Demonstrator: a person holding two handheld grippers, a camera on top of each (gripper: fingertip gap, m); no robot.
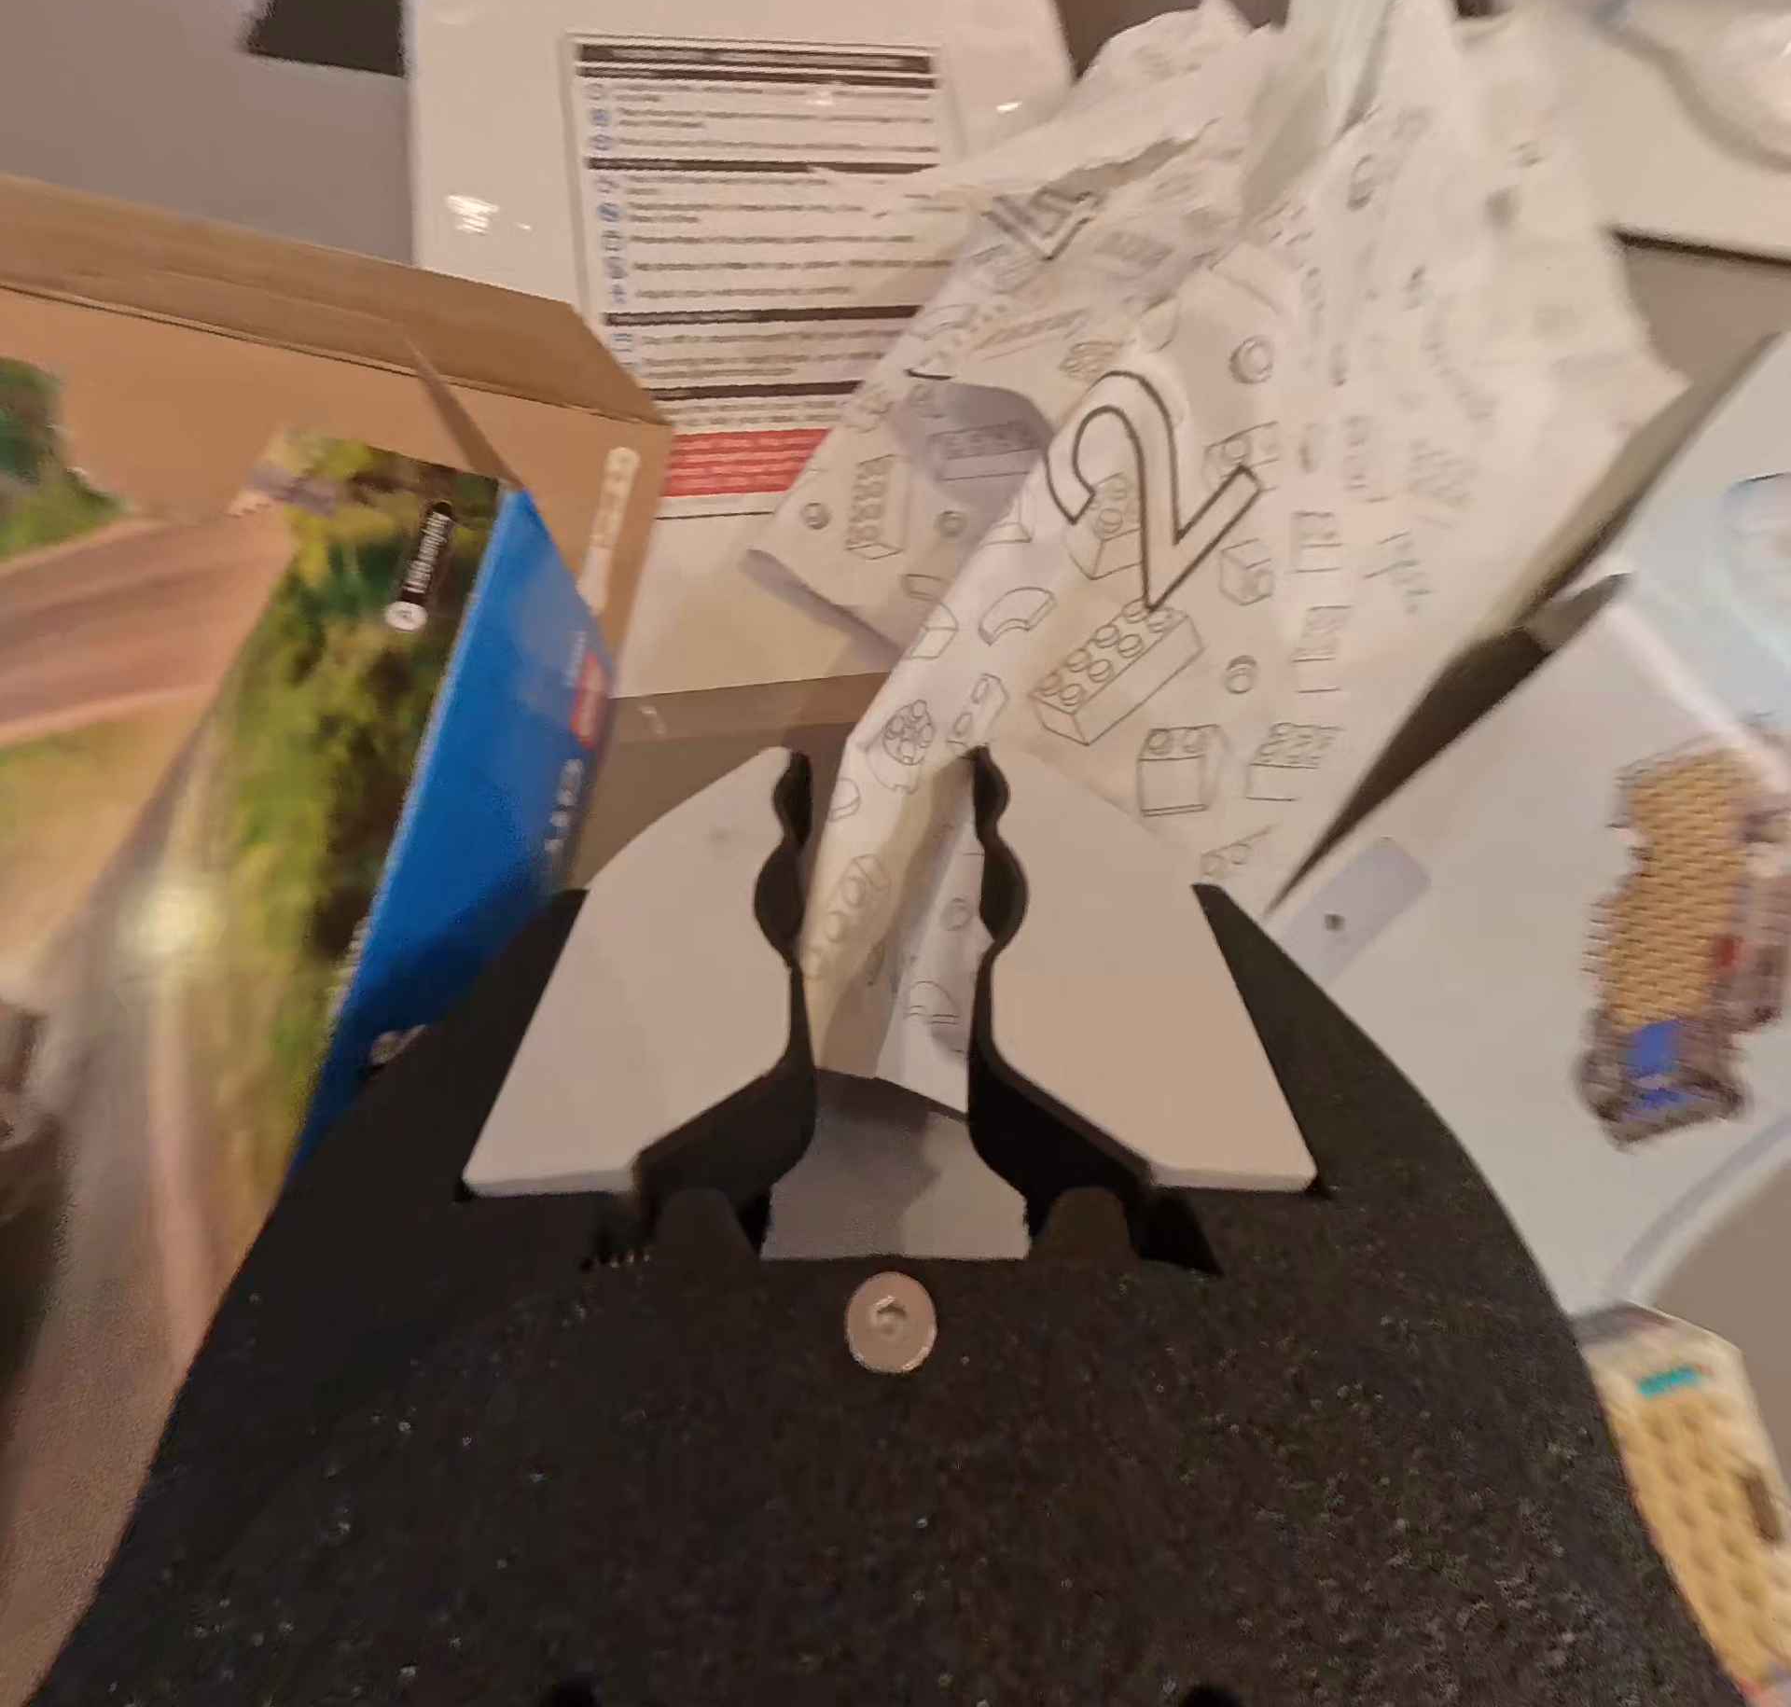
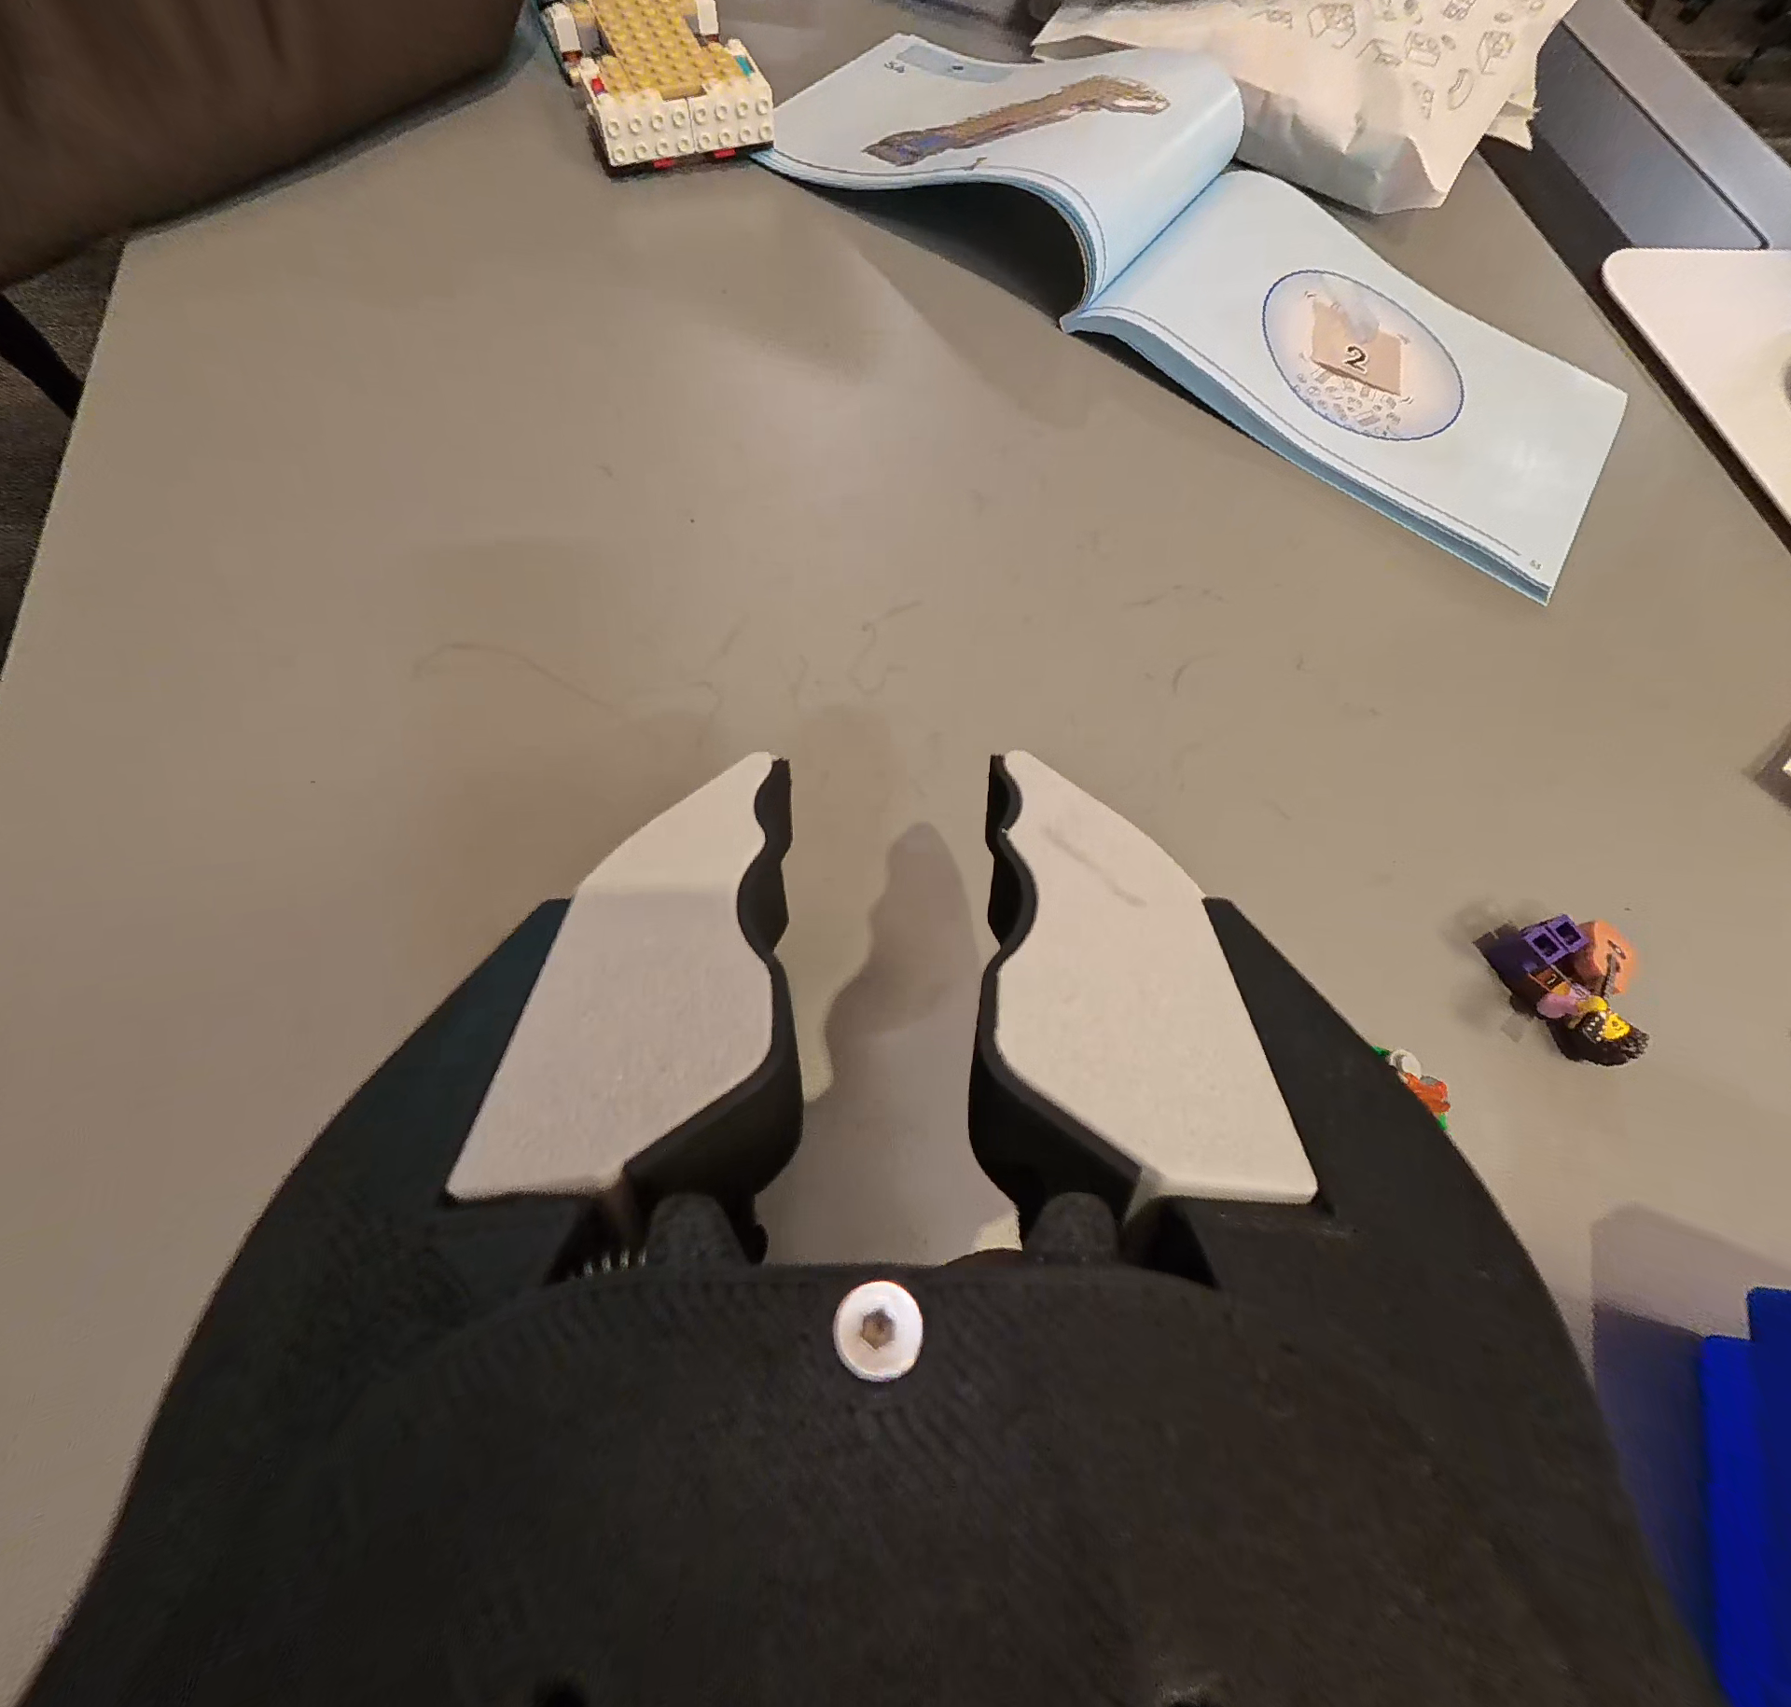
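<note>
My left gripper (image 1: 887, 769) is shut on the lower corner of a crumpled white paper bag (image 1: 1163, 517) printed with brick outlines and a large numeral. The bag hangs up and to the right of the fingers, off the table, and the view is blurred. A toy-brick box (image 1: 291, 691) with a blue side and an open brown flap stands close on the left. My right gripper (image 2: 890, 769) is open and empty, a little above the bare grey table (image 2: 485, 498), with nothing between its pads.
An open light-blue instruction booklet (image 2: 1357, 381) lies far right, with more white paper bags (image 2: 1357, 42) behind it. A tan and white brick build (image 2: 659, 61) sits at the far edge. A small purple minifigure (image 2: 1560, 982) lies right of my right gripper. A white printed sheet (image 1: 737, 207) stands behind the box. Some 50 centimeters of space lies between my two pairs of fingers. About 15 centimeters separates my right fingertips from the small purple minifigure (image 2: 1560, 982).
</note>
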